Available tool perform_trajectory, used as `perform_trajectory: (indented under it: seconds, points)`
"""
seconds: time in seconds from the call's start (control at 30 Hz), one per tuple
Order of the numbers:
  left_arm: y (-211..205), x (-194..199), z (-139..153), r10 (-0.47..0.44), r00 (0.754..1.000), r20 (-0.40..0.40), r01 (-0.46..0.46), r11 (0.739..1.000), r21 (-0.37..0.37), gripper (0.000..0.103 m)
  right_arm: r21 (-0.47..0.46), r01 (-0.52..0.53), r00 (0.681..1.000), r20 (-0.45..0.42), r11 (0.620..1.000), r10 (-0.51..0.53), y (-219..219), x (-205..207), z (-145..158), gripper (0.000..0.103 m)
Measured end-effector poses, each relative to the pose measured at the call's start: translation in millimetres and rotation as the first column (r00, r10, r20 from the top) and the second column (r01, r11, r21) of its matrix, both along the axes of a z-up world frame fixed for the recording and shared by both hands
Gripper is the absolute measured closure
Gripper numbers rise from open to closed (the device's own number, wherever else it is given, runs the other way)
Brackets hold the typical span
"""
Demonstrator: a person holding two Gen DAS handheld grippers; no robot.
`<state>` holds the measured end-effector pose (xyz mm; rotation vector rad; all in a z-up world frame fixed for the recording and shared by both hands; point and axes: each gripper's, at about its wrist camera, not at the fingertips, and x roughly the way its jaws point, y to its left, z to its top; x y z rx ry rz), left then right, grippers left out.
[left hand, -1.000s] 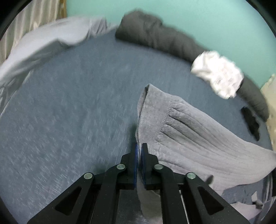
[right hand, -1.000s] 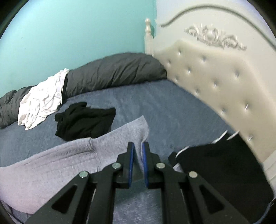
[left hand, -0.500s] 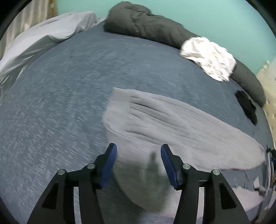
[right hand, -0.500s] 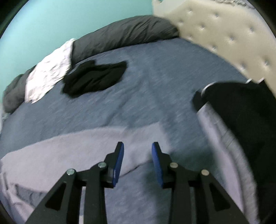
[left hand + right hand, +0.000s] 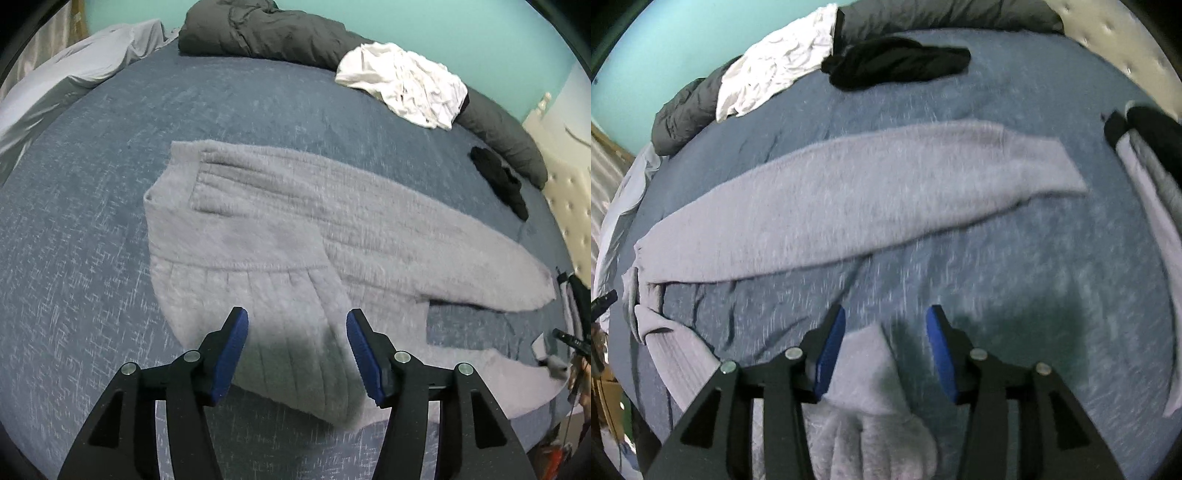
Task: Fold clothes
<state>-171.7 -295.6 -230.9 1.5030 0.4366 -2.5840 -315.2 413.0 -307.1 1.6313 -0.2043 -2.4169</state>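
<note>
Sweater [image 5: 295,236] lies flat beneath 2 spread, empty grippers, black garment [image 5: 498,181] nearby.

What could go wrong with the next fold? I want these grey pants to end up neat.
1. The nearer leg lies bunched under the opening right gripper, apart from the far leg; folding now may lock in that skew.
2. The waist end sits creased below the open left gripper, so wrinkles could carry into the fold.
3. The black garment and white garment lie nearby; a wide sweep might drag them.
</note>
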Motion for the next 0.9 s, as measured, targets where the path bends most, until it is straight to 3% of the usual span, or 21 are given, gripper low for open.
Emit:
perform_trajectory:
  seconds: [0.2, 0.27, 0.47, 0.6, 0.8, 0.87, 0.9]
  points:
    - [1.5, 3.8, -12.5, 0.037, 0.999, 0.003, -0.037, 0.999, -0.011, 0.038, 0.002, -0.035, 0.997, 0.064, 0.999, 0.035, -13.0, 9.7, -30.4, 0.052]
    - [0.7, 2.3, -16.3, 0.044, 0.999, 0.006, -0.044, 0.999, -0.016, 0.038, 0.045, -0.081, 0.994, 0.075, 0.996, 0.077, -24.5, 12.9, -37.8, 0.052]
    - [9.8, -5.6, -9.7, 0.030, 0.998, -0.051, -0.033, 0.998, -0.051, 0.038, 0.064, -0.111, 0.993, 0.056, 0.992, 0.107, -36.6, 12.6, -36.2, 0.052]
    - [25.7, -17.2, -15.8, -0.016, 1.000, -0.019, 0.015, 0.998, -0.068, 0.038, 0.068, -0.137, 0.990, 0.041, 0.988, 0.134, -42.3, 15.5, -33.8, 0.053]
    - [32.1, -20.4, -32.1, -0.002, 1.000, 0.006, 0.003, 0.998, -0.071, 0.038, 0.062, -0.186, 0.982, 0.044, 0.981, 0.184, -49.0, 25.4, -36.8, 0.076]
    - [34.8, -20.9, -36.4, -0.010, 1.000, 0.019, 0.012, 0.997, -0.081, 0.042, 0.074, -0.207, 0.978, 0.044, 0.975, 0.204, -52.4, 28.2, -36.9, 0.085]
    - [36.1, -21.2, -38.5, -0.014, 1.000, 0.026, 0.016, 0.996, -0.087, 0.049, 0.076, -0.211, 0.977, 0.043, 0.975, 0.208, -53.4, 29.3, -37.0, 0.086]
